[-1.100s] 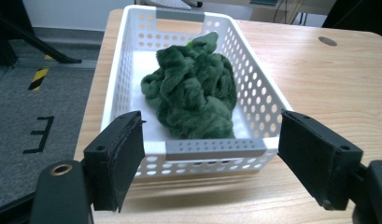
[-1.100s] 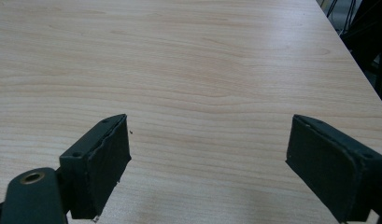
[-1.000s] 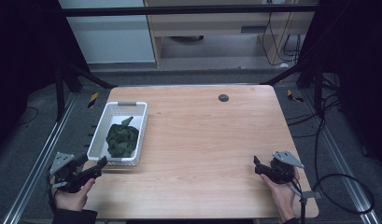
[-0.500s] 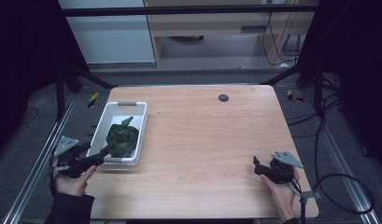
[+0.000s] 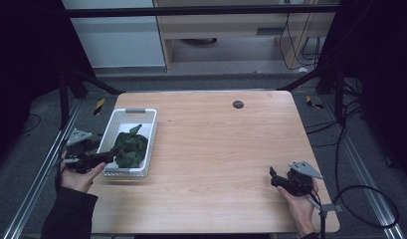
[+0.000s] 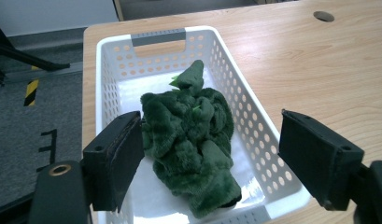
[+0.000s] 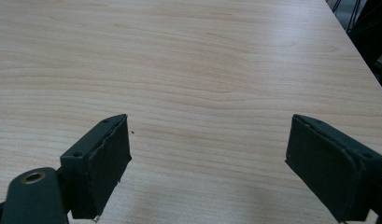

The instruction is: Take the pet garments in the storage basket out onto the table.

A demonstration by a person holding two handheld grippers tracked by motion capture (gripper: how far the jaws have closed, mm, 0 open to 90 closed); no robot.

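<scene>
The left gripper (image 5: pixel 105 157) has swung up from the table's seven o'clock corner to the near end of the white perforated plastic basket (image 5: pixel 122 117), jaws wide either side of the crumpled dark green plush cloth (image 6: pixel 191 142) lying inside. A grab looks imminent. The right gripper (image 5: pixel 274 178) waits at five o'clock, gaping over bare wood.

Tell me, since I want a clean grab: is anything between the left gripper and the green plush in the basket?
Only the white basket's own near rim lies below the approach. The left gripper is open over that end, its jaws on either side of the green plush, with nothing visible lying on the plush.
</scene>
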